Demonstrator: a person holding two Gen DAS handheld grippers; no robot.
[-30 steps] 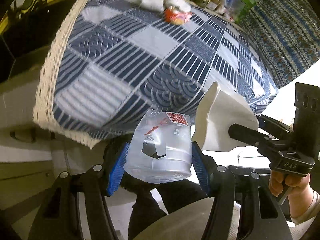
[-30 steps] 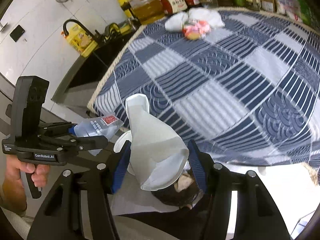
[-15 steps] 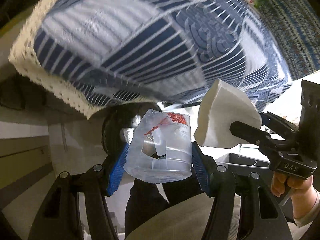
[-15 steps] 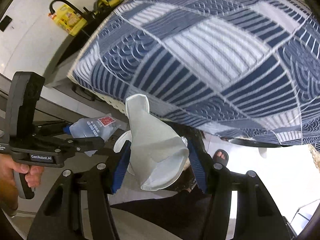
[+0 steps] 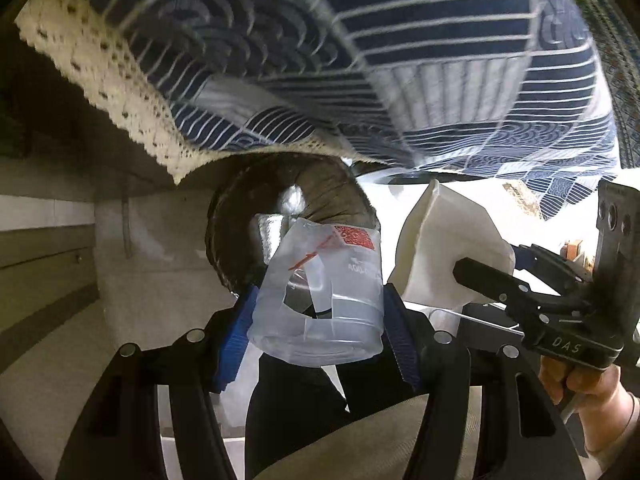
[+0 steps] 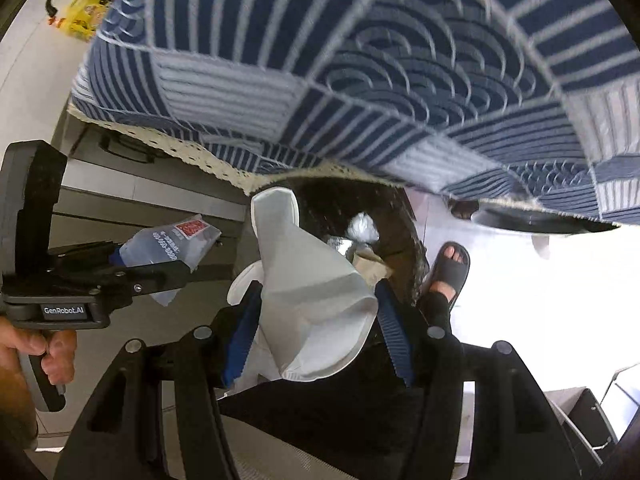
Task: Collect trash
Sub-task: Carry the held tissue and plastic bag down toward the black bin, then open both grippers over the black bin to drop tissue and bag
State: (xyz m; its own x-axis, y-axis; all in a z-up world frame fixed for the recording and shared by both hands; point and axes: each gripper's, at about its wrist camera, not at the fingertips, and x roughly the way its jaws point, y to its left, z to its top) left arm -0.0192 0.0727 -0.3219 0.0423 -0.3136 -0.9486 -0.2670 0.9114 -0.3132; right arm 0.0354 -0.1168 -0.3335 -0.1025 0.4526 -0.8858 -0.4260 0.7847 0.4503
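A crushed clear plastic bottle (image 5: 320, 300) with a red printed label sits between the blue pads of my left gripper (image 5: 318, 328), which is shut on it. My right gripper (image 6: 316, 332) is shut on a crumpled white paper cup (image 6: 308, 300). Both point down over a round bin lined with a black bag (image 5: 332, 196), which holds foil and paper scraps (image 6: 362, 230). The cup (image 5: 448, 252) and right gripper (image 5: 484, 280) show right of the bottle in the left wrist view. In the right wrist view the bottle (image 6: 172, 244) shows at the left, in the left gripper (image 6: 140, 272).
A blue and white patterned tablecloth (image 5: 380, 60) with a cream lace edge (image 5: 112, 92) hangs over the table edge just above the bin. A foot in a dark sandal (image 6: 450, 268) stands right of the bin. Grey cabinet fronts (image 5: 44, 248) are at the left.
Both grippers have sunk from table height to below the tablecloth's edge. The bin has come into view under them. Bottle and cup stay gripped as before.
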